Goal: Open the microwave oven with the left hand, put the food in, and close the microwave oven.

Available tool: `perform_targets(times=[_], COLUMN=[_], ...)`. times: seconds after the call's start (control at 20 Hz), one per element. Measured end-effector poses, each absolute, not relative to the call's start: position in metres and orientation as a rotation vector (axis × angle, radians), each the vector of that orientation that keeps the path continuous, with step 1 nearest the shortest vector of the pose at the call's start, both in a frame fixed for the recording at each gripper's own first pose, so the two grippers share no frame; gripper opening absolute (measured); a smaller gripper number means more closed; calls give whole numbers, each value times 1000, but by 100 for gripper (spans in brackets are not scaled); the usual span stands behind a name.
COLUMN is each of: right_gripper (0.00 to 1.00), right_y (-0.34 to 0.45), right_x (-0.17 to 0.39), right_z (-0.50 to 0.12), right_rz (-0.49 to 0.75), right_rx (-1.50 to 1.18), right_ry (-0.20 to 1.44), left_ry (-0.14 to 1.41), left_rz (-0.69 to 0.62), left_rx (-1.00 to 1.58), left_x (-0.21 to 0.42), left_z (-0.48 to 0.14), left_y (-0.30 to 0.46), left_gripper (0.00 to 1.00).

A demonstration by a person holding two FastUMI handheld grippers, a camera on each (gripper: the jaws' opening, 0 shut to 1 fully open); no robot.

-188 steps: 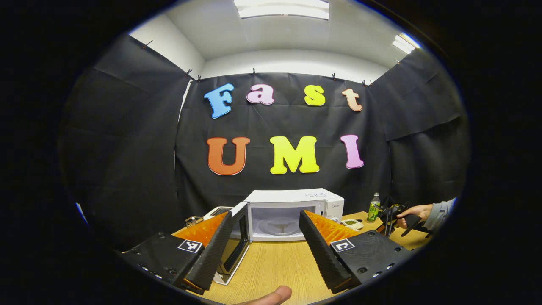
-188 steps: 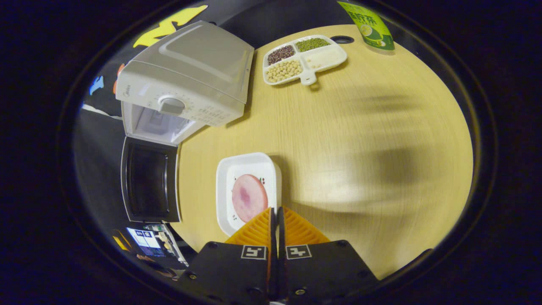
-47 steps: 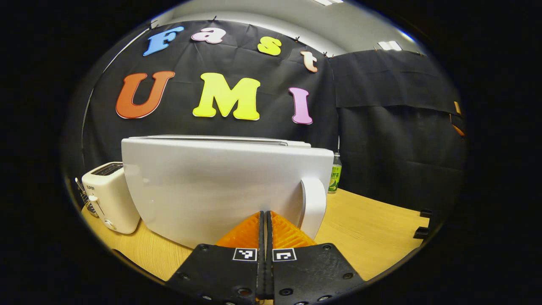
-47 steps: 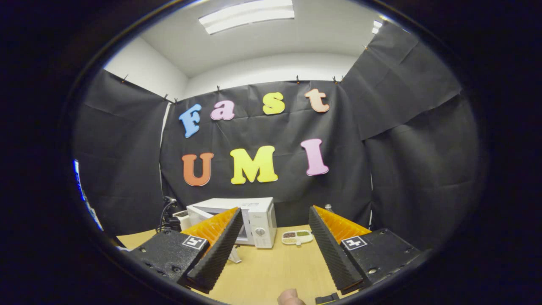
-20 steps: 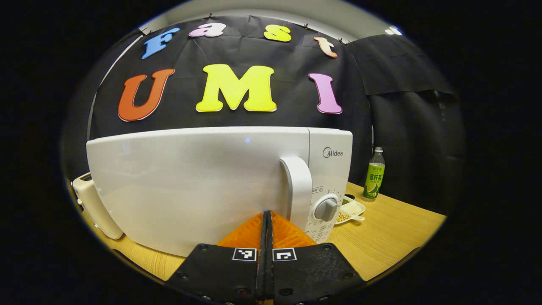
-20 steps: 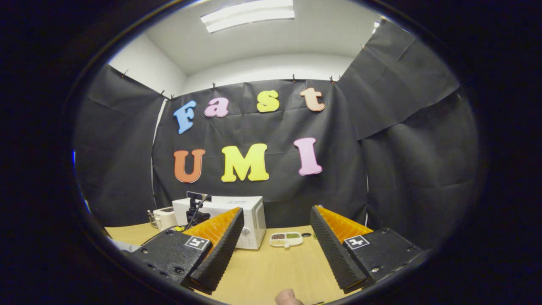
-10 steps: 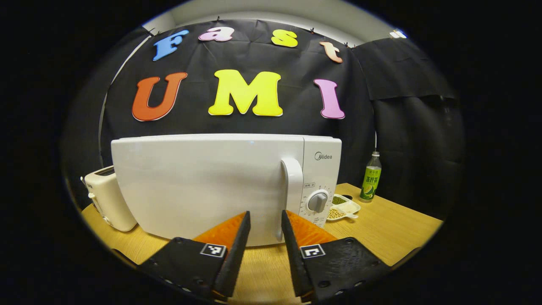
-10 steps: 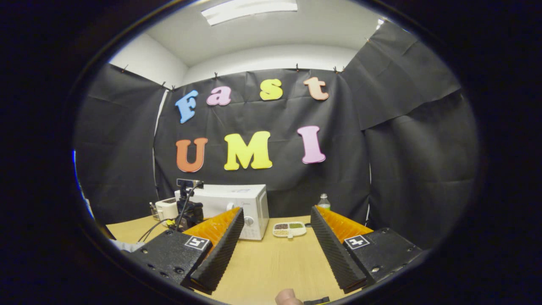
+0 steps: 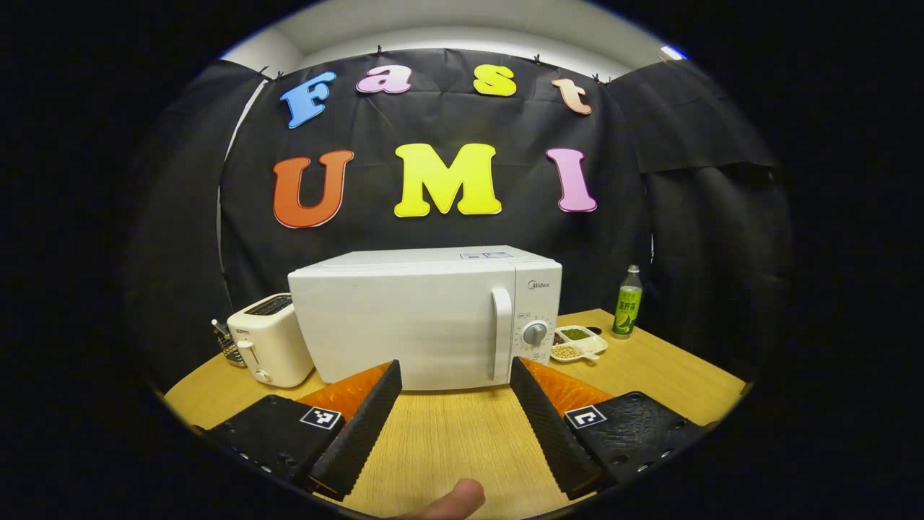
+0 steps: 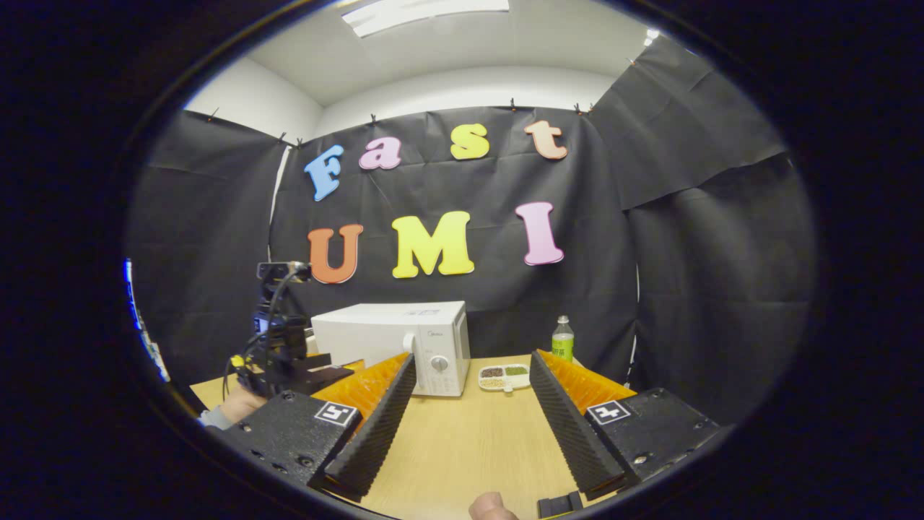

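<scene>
Microwave oven point(image 9: 426, 318): stands at the middle of the wooden table point(image 9: 462, 448), door shut flush; also seen in the right gripper view point(image 10: 393, 345).
Food: nowhere on the table in front of the microwave; judged to be inside, behind the shut door, though the frames cannot confirm it.
Door handle point(image 9: 501, 334): upright white bar at the door's right edge, just left of the dial point(image 9: 535, 333); the natural place to take hold.
Handling: rigid, smooth shell, likely heavy enough to stay put; the glossy handle may be slippery.
Left gripper point(image 9: 455, 415): fingers spread wide, holding nothing, near the microwave's front without touching it.
Right gripper point(image 10: 473, 422): fingers apart, empty, well back from the microwave.
Divided dish point(image 9: 579, 342): right of the microwave, compartments holding beans and grains.
Green bottle point(image 9: 627, 302): upright, beyond the dish.
Toaster point(image 9: 267, 348): just left of the microwave.
</scene>
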State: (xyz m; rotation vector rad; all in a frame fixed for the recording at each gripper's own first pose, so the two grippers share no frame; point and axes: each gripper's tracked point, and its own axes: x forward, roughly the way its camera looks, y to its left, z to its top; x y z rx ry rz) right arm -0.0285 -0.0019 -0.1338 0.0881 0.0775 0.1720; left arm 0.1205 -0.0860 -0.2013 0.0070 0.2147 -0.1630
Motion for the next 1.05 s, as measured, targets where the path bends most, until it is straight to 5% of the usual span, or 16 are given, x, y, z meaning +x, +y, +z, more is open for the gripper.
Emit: perform_targets(times=[0.1, 0.2, 0.35, 0.4, 0.5, 0.55, 0.6, 0.7, 0.85, 0.95, 1.05], right_gripper=[91, 100, 100, 91, 91, 100, 91, 100, 100, 91, 100], right_y=[-1, 2, -5, -9, -13, -16, -17, -14, -20, -23, -23], right_x=[-30, -31, -32, -33, -36, -36, -36, -40, -47, -55, -61], right_z=[-129, -119, -102, -97, -82, -78, -73, -56, -30, -18, -16], right_rz=[166, 179, 165, 151, 133, 121, 113, 118, 96, 80, 70], right_rx=[107, 139, 153, 145, 133, 132, 131, 118, 109, 104, 78], right_ry=[86, 87, 65, 56, 23, 17, 13, -11, -62, -81, -80], left_ry=[185, 160, 124, 113, 98, 96, 96, 108, 90, 70, 45], left_rz=[-160, -145, -66, -45, -24, -22, -28, -24, 1, 11, 23], left_rx=[-34, -75, -46, -19, 17, 23, 29, 49, 33, 11, 12], left_x=[84, 55, 19, 9, -10, -17, -23, -36, -47, -55, -62], left_z=[-171, -142, -110, -101, -87, -82, -78, -71, -50, -39, -31], left_y=[-79, -71, -44, -36, -27, -26, -27, -24, -13, -10, -5], left_gripper=[96, 96, 96, 96, 95, 95, 94, 95, 96, 96, 96])
